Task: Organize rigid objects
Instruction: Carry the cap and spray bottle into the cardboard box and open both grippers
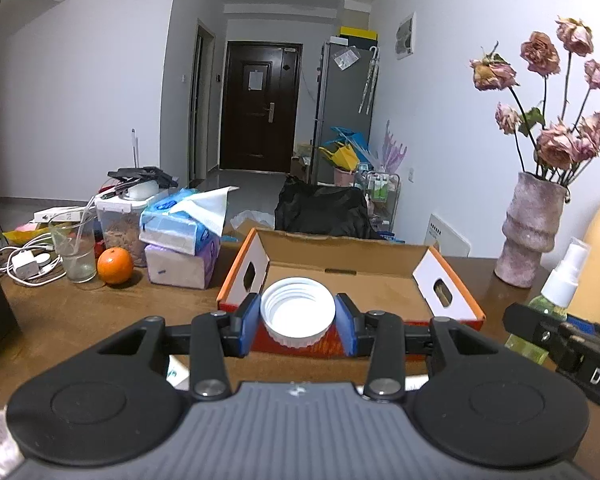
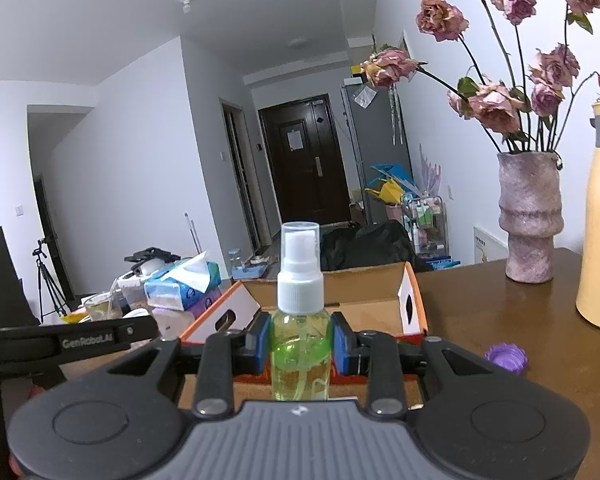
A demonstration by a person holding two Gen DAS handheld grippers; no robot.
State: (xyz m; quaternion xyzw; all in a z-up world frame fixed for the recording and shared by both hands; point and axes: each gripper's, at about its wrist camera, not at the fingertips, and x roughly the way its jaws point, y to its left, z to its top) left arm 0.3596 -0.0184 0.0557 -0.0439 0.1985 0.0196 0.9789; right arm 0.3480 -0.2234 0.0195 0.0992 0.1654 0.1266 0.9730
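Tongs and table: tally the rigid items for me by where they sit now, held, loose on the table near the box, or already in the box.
Held in tongs: 2, white cap in left tongs, green spray bottle in right tongs
Loose on table: 1, purple flower-shaped piece
In cardboard box: 0 visible
Total: 3

Brown wooden table [image 1: 80, 312] with cardboard box [image 1: 340, 276], vase [image 1: 530, 228], orange [image 1: 115, 265].
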